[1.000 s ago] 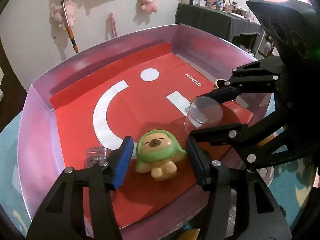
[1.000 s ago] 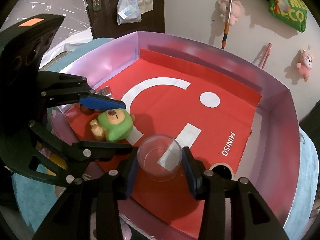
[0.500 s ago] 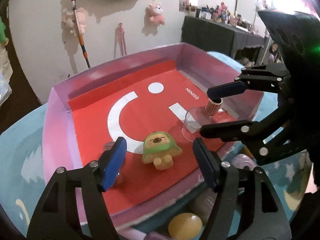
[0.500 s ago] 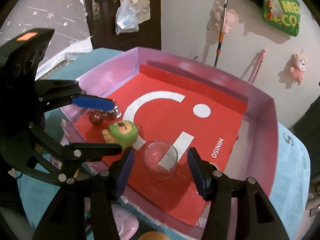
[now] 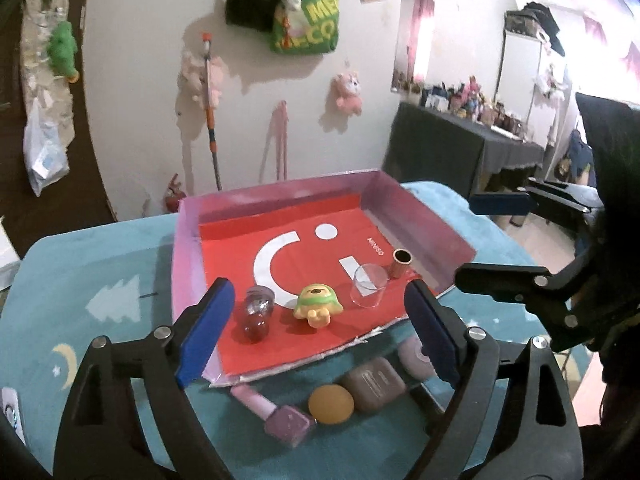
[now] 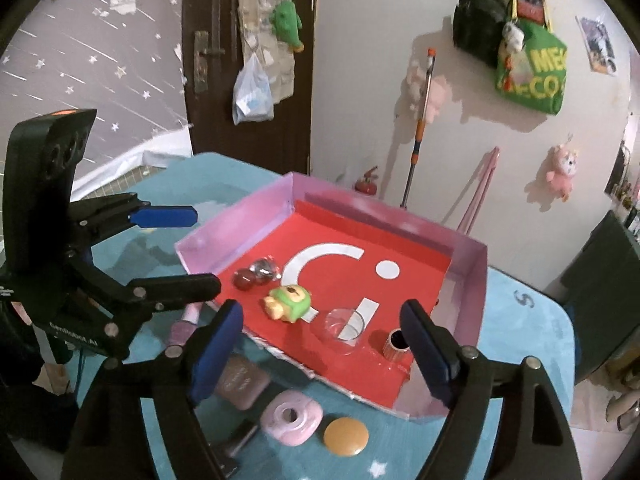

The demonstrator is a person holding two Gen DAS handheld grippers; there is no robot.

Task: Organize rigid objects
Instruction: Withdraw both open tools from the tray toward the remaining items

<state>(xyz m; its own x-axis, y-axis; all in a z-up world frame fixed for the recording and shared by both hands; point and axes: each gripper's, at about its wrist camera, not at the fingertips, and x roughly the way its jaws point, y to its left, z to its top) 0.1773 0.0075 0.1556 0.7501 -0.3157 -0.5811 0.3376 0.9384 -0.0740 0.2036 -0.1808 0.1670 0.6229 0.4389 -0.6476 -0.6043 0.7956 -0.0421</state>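
Observation:
A pink-walled box (image 5: 188, 248) (image 6: 468, 304) with a red floor holds a green-hooded figurine (image 5: 317, 300) (image 6: 289, 303), a clear cup (image 5: 369, 285) (image 6: 345, 326), a gold tube (image 5: 401, 263) (image 6: 396, 344) and two glass jars (image 5: 257, 312) (image 6: 256, 274). On the teal cloth in front lie a nail polish bottle (image 5: 276, 416), an orange disc (image 5: 331, 404) (image 6: 346, 437), a brown case (image 5: 374, 383) (image 6: 242, 384) and a pink case (image 5: 416, 356) (image 6: 291, 417). My left gripper (image 5: 316, 334) (image 6: 172, 248) and right gripper (image 6: 320, 350) (image 5: 492, 240) are open, empty and raised in front of the box.
The teal cloth (image 5: 100, 288) covers a table by a white wall with hanging plush toys (image 5: 348, 92) and a green bag (image 6: 532, 76). A dark door (image 6: 248, 56) stands at the left, a dark shelf (image 5: 460, 140) at the right.
Both grippers have let go and pulled back and up from the box, opening wider. The figurine and cup stay in the box. The loose items on the cloth have come into view.

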